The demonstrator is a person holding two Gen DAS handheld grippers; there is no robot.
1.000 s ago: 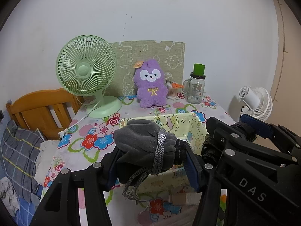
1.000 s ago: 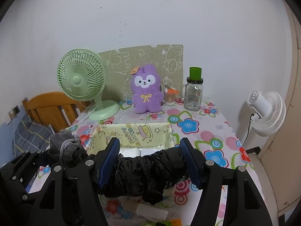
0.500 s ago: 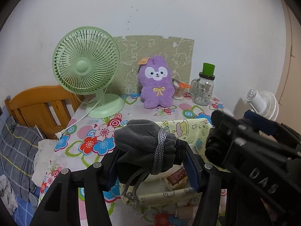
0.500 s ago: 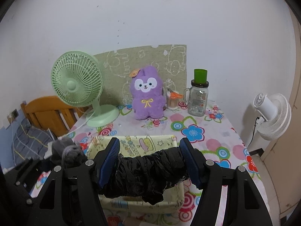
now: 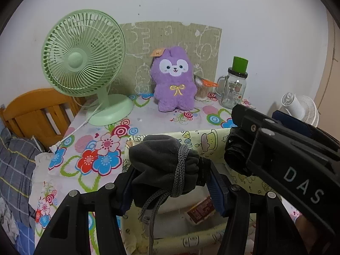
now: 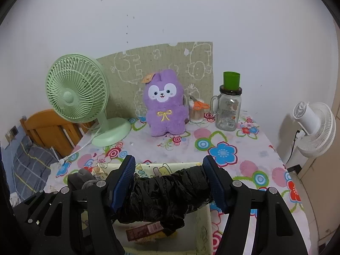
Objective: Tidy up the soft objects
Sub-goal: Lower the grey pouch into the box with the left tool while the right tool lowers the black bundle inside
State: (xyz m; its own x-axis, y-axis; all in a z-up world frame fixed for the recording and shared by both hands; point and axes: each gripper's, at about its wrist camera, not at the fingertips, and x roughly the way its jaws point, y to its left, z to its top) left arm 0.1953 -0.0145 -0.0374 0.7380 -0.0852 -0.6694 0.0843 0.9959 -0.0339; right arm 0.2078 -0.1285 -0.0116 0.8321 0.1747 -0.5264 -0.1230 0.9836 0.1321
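Observation:
My left gripper is shut on a grey fleece bundle tied with a grey cord, held over the left end of a pale yellow fabric bin. My right gripper is shut on a crumpled black bundle, held above the same fabric bin. In the left wrist view the right gripper shows at the right with the black bundle. A small reddish box lies inside the bin. The grey bundle peeks in at the left of the right wrist view.
On the flowered tablecloth stand a green desk fan, a purple plush rabbit, a cup of cotton swabs and a glass jar with a green lid. A wooden headboard is left, a white fan right.
Both grippers moved forward over the table with their bundles still gripped. The yellow bin now lies beneath them and the fan and plush look nearer.

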